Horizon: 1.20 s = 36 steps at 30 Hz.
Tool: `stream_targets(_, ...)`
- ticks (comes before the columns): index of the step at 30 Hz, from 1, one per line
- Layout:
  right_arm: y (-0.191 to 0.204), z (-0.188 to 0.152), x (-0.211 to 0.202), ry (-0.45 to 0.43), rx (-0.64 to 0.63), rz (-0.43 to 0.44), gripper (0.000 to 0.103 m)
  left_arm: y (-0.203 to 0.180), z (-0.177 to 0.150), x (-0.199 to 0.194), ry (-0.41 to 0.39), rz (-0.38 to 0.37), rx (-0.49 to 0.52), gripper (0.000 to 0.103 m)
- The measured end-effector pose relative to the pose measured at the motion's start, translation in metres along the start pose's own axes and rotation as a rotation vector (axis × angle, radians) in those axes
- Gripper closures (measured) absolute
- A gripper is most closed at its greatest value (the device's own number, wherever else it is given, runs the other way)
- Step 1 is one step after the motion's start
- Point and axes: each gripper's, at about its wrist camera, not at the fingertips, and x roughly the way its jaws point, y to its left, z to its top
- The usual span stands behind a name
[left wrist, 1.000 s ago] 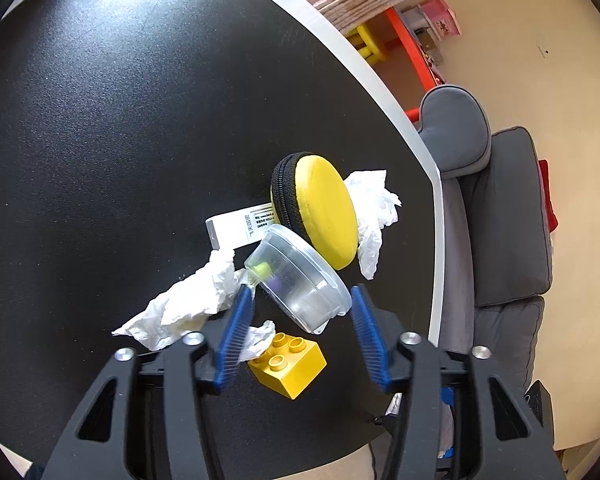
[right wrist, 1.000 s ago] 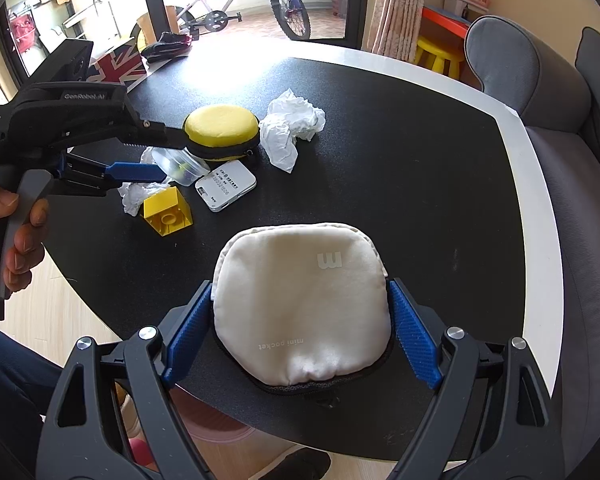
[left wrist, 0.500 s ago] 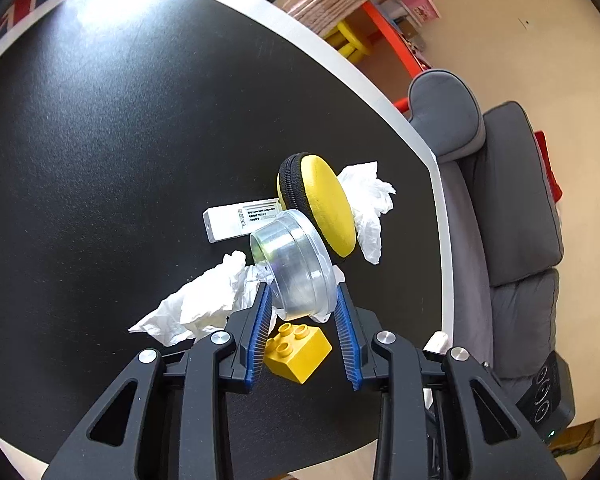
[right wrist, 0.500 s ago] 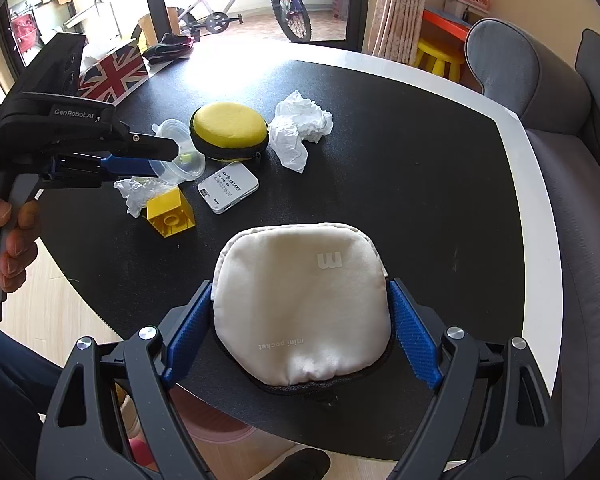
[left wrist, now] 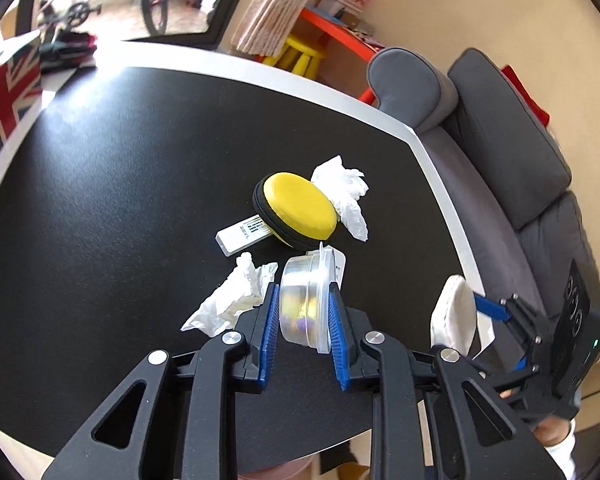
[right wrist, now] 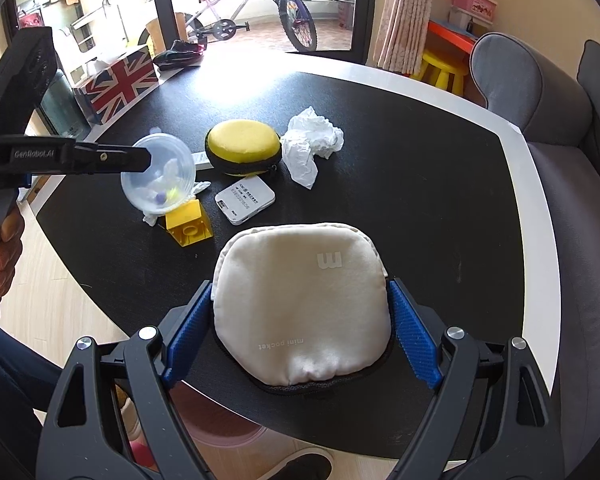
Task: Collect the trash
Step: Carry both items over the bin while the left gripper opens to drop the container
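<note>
Centrally we read "mini pocket" on the cream pouch [right wrist: 300,304] flanked by our right tool [right wrist: 300,332]; "GenRobot.AI" marks our left tool [left wrist: 302,332], just closing, gripping the clear cup [left wrist: 306,304] at left.

Left gripper [left wrist: 302,326] tilts down over the table, jaws just closing and now clamped tight on the clear plastic cup [left wrist: 306,306], tipped on its side. A hand [right wrist: 0,248] grips its handle at the table's left edge. Right gripper [right wrist: 300,330] angles down, jaws wide, pressing both sides of the cream pouch [right wrist: 300,300] at the near edge.
</note>
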Motion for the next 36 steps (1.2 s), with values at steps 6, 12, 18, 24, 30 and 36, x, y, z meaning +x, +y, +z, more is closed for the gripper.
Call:
stream_targets(6,0.005,0.001,0.001,0.002,-0.007,0.001,0.019,-0.003,-0.006,-0.005,0.001,0.008,0.055,0.080)
stream_targets(12,0.010,-0.003,-0.007,-0.010,-0.025,0.001,0.019,-0.017,-0.016,-0.023,-0.024,0.037,0.166,0.080)
stream_targets(18,0.014,-0.010,-0.024,-0.035,-0.045,0.004,0.019,-0.027,-0.032,-0.040,-0.021,0.051,0.250,0.080)
stream_targets(24,0.028,-0.024,-0.047,-0.067,-0.085,0.029,0.019,-0.033,-0.056,-0.051,-0.010,0.066,0.327,0.080)
stream_targets(30,0.053,-0.048,-0.062,-0.062,-0.147,0.106,0.019,-0.034,-0.088,-0.056,0.028,0.063,0.380,0.080)
stream_targets(36,0.069,-0.069,-0.055,-0.015,-0.182,0.147,0.019,-0.037,-0.123,-0.051,0.095,0.050,0.425,0.080)
